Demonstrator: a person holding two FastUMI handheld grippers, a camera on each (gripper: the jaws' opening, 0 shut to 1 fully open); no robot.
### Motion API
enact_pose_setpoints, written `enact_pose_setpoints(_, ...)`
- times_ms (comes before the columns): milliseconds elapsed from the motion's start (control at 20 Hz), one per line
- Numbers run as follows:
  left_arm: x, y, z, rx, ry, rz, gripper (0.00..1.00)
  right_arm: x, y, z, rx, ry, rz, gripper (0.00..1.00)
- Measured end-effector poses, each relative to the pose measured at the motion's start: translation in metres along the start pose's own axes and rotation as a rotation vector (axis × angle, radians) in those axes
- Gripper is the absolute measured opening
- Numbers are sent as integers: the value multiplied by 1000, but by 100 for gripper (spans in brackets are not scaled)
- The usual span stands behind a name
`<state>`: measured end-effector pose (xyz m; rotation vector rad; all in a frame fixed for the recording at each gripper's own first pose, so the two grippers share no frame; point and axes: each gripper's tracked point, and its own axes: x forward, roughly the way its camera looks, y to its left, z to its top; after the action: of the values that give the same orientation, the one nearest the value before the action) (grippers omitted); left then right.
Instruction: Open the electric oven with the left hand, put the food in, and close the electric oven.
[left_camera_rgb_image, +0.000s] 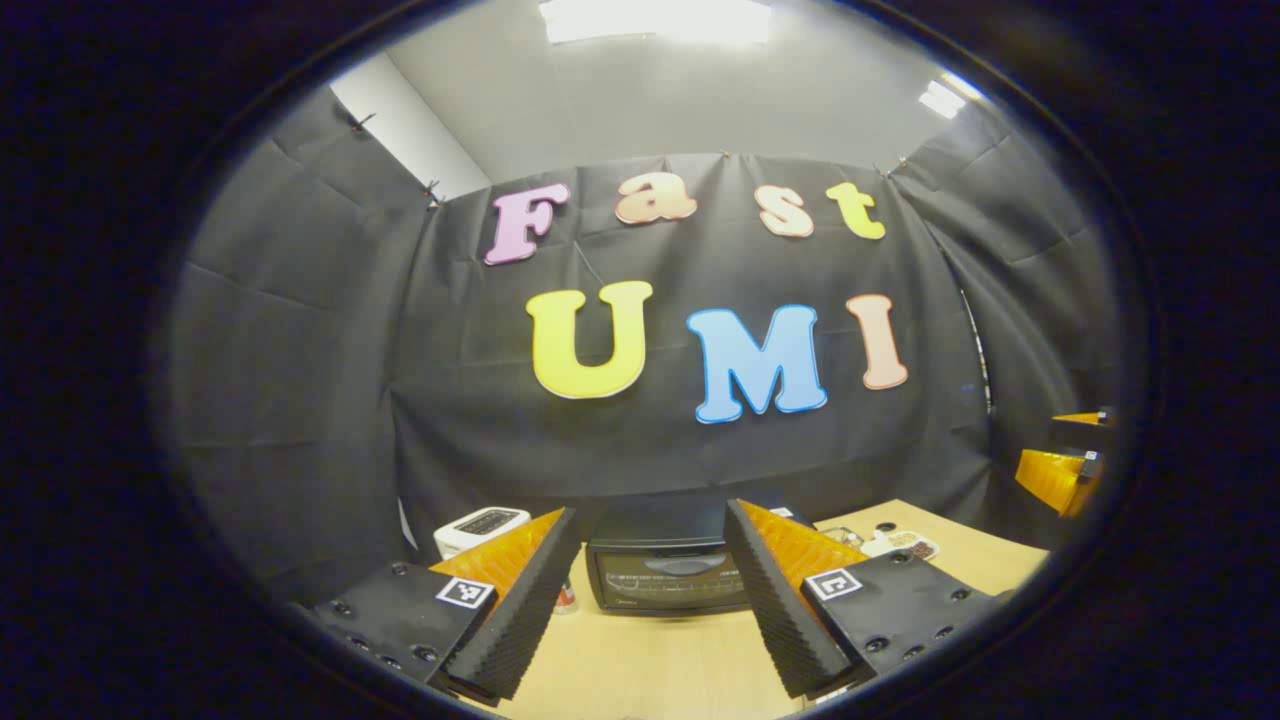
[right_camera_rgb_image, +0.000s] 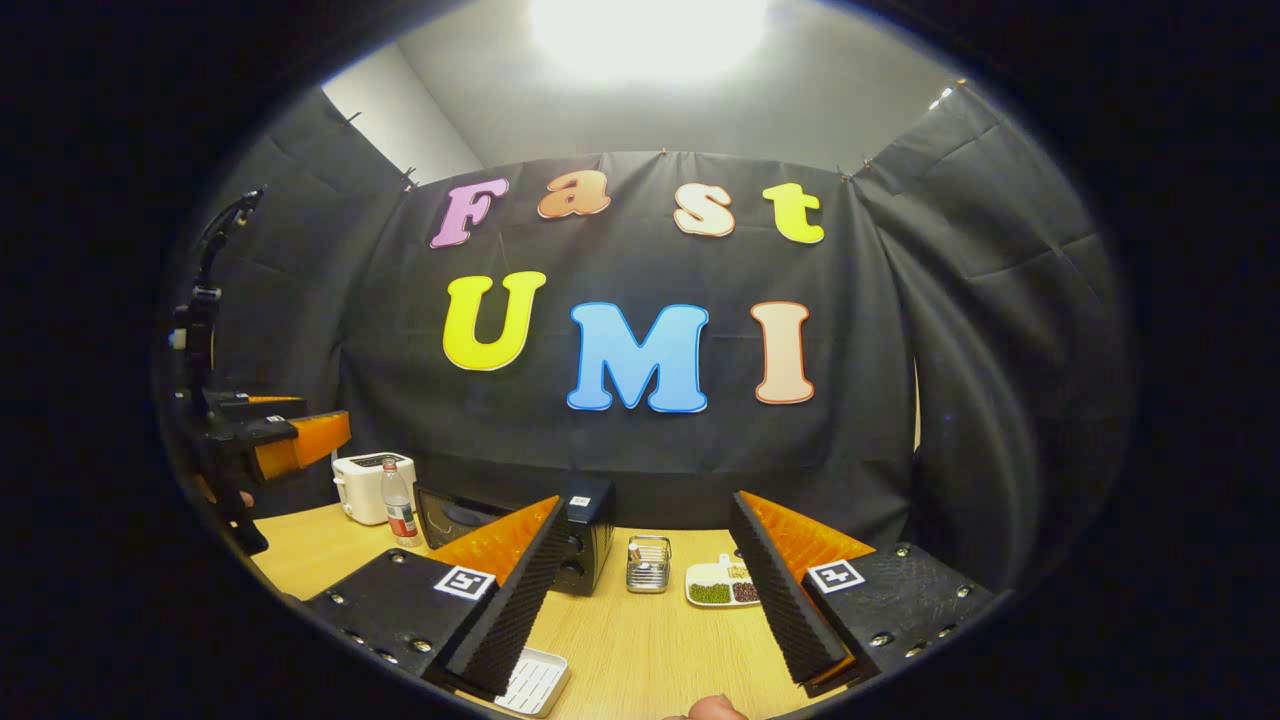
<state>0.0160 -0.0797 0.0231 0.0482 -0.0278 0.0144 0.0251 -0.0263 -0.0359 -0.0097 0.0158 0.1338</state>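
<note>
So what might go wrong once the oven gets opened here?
1. The plastic water bottle stands right beside the black electric oven and could be knocked over by the left gripper.
2. The white ridged tray lies near the wooden table edge, under the right gripper, and might get nudged off.

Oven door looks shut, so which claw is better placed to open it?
Left. The left claw is open and faces the closed oven head-on. The right claw has it off to one side.

Ceiling lights above both grippers blow out to white glare, strongest in the right gripper view. Below, the booth is dim but sharp. Fisheye distortion bends the edges.
</note>
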Motion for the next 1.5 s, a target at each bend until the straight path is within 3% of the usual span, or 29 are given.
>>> enact_pose_setpoints(250, -32, 12, 1, -2, 9, -4, 97, -11, 2, 10, 17, -23, -25, 98)
enact_pose_setpoints(600, -38, 39, 13, -29, -7, 8, 100, -25, -4, 23, 59, -34, -87, 98)
enact_pose_setpoints(950, -45, 68, 16, -33, -13, 51, 100, -34, -1, 32, 40, -41, -84, 98)
enact_pose_setpoints(1500, -47, 77, 14, -32, -12, 26, 100, -40, 16, 34, 36, -43, -83, 98)
